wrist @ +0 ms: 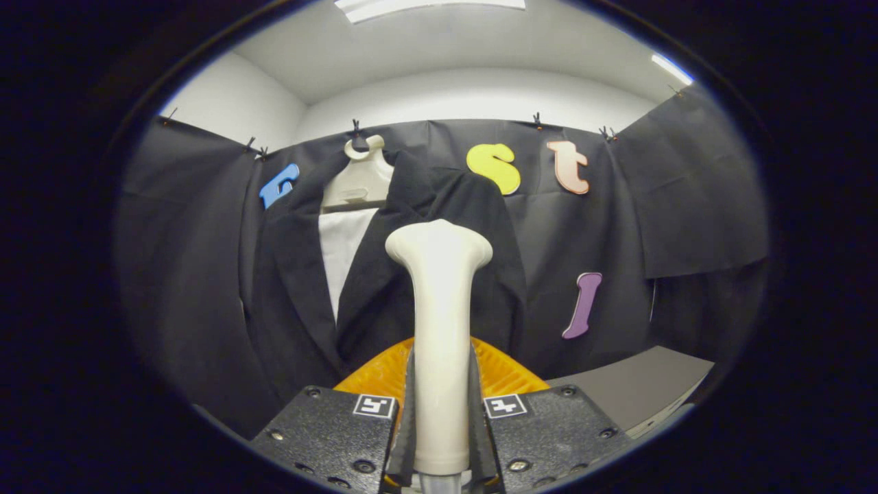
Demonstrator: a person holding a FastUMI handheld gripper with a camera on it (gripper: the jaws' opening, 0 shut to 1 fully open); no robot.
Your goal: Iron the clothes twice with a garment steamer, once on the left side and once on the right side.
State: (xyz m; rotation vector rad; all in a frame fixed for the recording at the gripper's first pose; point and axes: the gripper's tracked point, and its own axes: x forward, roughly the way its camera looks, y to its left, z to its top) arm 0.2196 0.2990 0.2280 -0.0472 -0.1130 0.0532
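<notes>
A cream-white garment steamer (439, 322) stands upright between my fingers, its flared head up at about the jacket's chest height. My gripper (439, 412) is shut on the steamer's handle, both fingers pressing its sides. Beyond it hangs a black jacket (302, 288) on a white hanger (361, 180), open at the front with a white lining or shirt (343, 250) showing. The steamer head sits in front of the jacket's right panel (480, 233); I cannot tell whether it touches the cloth.
An orange ribbed piece (504, 374) shows just behind the steamer handle, low down. A grey tabletop (638, 387) lies to the right under the cloth wall. The jacket hangs against the black cloth wall (686, 206).
</notes>
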